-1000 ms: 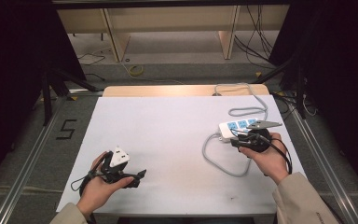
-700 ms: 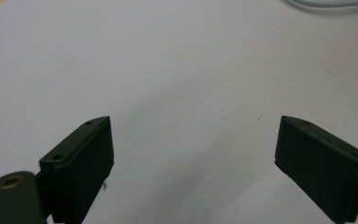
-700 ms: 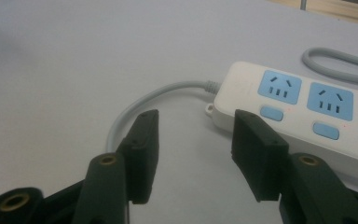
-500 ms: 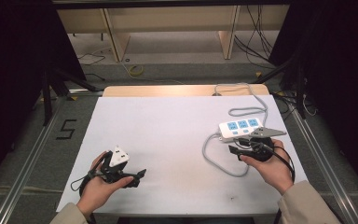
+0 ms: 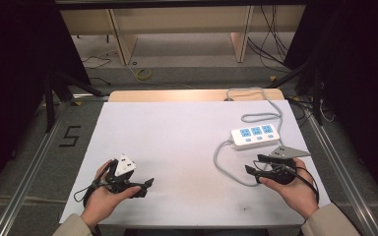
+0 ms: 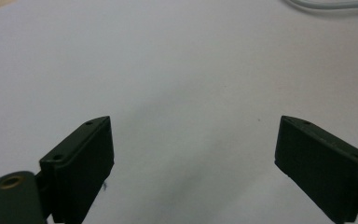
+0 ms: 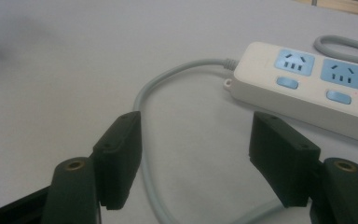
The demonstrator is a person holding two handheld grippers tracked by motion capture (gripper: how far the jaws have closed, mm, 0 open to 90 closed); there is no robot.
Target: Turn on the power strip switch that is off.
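A white power strip (image 5: 254, 136) with blue sockets lies at the right of the white table (image 5: 177, 132). Its grey cable (image 5: 218, 160) loops toward the front. My right gripper (image 5: 254, 164) sits just in front of the strip, pointing left. Its jaws have just been opening and stand wide, gripping nothing. In the right gripper view the cable (image 7: 145, 140) runs along the table between the jaws of the right gripper (image 7: 196, 158), with the power strip (image 7: 307, 88) beyond. My left gripper (image 5: 145, 188) rests at the front left, open over bare table. The left gripper (image 6: 193, 158) holds nothing.
A second stretch of the grey cable (image 5: 270, 105) runs from the strip to the table's far edge. A wooden board (image 5: 177, 95) borders the back. Metal rails (image 5: 24, 187) flank the table, and a "5" (image 5: 70, 136) is marked on the floor at the left.
The right gripper has drawn back from the power strip's end toward the front edge, and its jaws have opened. The left hand has stayed put.
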